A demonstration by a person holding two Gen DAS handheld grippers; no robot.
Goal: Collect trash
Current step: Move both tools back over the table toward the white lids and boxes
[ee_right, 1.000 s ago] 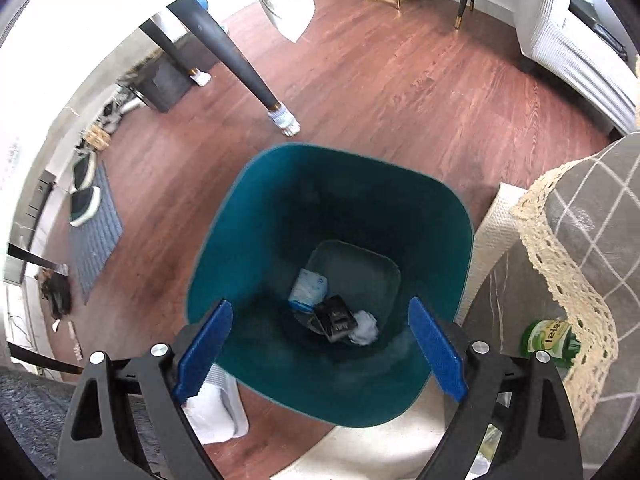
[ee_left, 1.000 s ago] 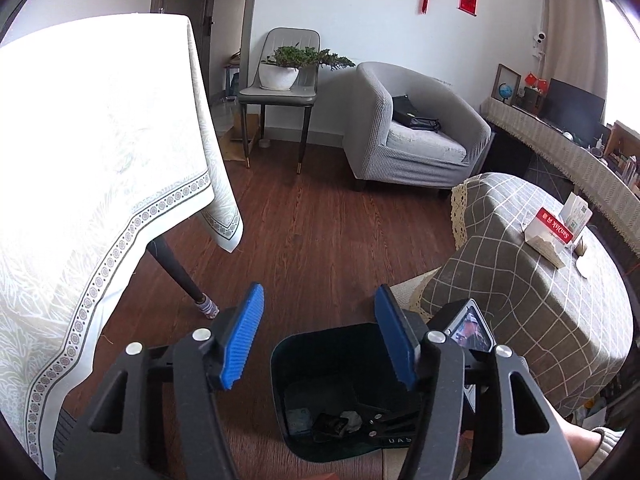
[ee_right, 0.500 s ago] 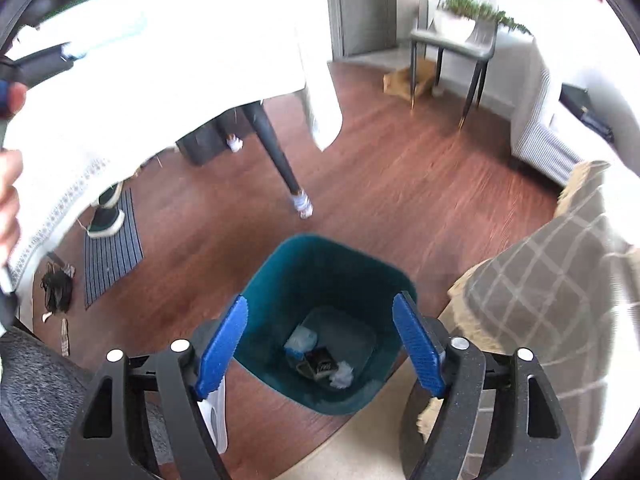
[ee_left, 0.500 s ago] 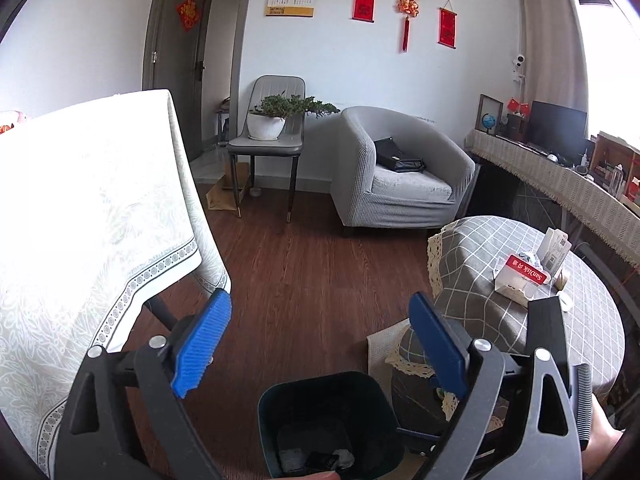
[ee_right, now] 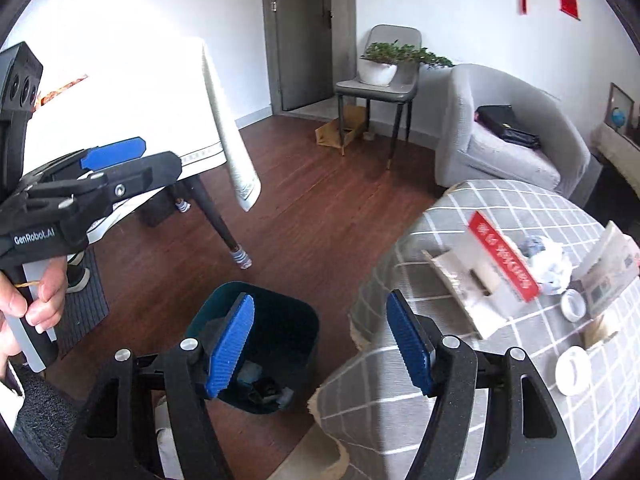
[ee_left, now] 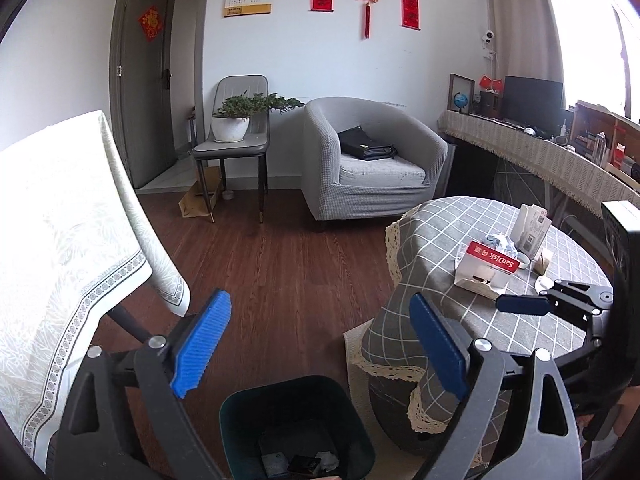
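A dark teal trash bin (ee_left: 296, 428) stands on the wood floor beside the round table; it holds several bits of trash (ee_left: 296, 465). It also shows in the right wrist view (ee_right: 272, 332). My left gripper (ee_left: 320, 344) is open and empty, raised above the bin. My right gripper (ee_right: 320, 344) is open and empty, over the bin and the table's edge. A crumpled tissue (ee_right: 540, 258) lies on the checked tablecloth behind a white and red box (ee_right: 488, 272). The tissue also shows in the left wrist view (ee_left: 500, 242).
The round table (ee_right: 500, 380) also bears small white cups (ee_right: 572, 368) and a card stand (ee_right: 608, 268). A white-clothed table (ee_left: 52, 232) stands at left. A grey armchair (ee_left: 372, 164) and a chair with a potted plant (ee_left: 236, 128) stand by the far wall.
Both grippers have risen and tilted up from the bin. The right one has swung right toward the round table. Both stay open and empty.
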